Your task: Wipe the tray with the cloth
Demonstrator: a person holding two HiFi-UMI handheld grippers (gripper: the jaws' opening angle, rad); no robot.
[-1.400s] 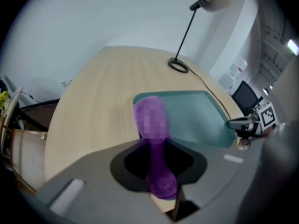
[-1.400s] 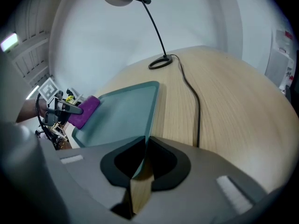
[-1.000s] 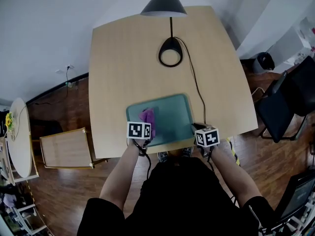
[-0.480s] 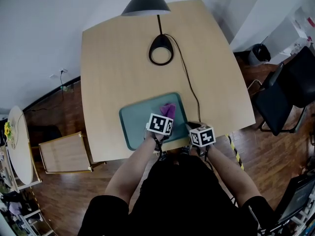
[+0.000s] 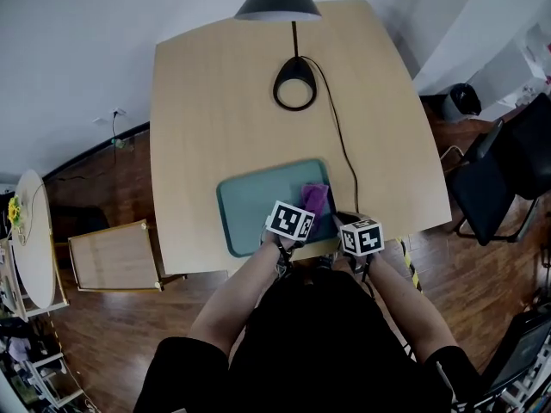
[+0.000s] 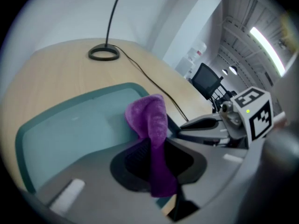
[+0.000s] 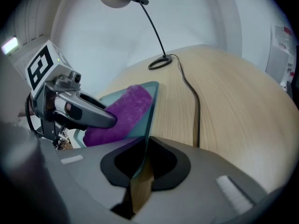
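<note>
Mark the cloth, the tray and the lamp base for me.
cloth (image 5: 315, 198), head view, bunched middle.
tray (image 5: 254, 206), head view, bare floor.
lamp base (image 5: 295, 67), head view, ring's far side.

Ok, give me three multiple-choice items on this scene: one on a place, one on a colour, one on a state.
1. Where on the tray does the cloth lie, in the head view?
A. left end
B. right end
C. off it

2. What colour is the cloth?
A. yellow
B. white
C. purple

3. What is the right gripper doing?
A. shut on the tray's rim
B. open in the air
C. shut on the cloth

1 B: it sits by the tray's right end.
2 C: both gripper views show it purple.
3 A: its jaws pinch the teal rim.
</note>
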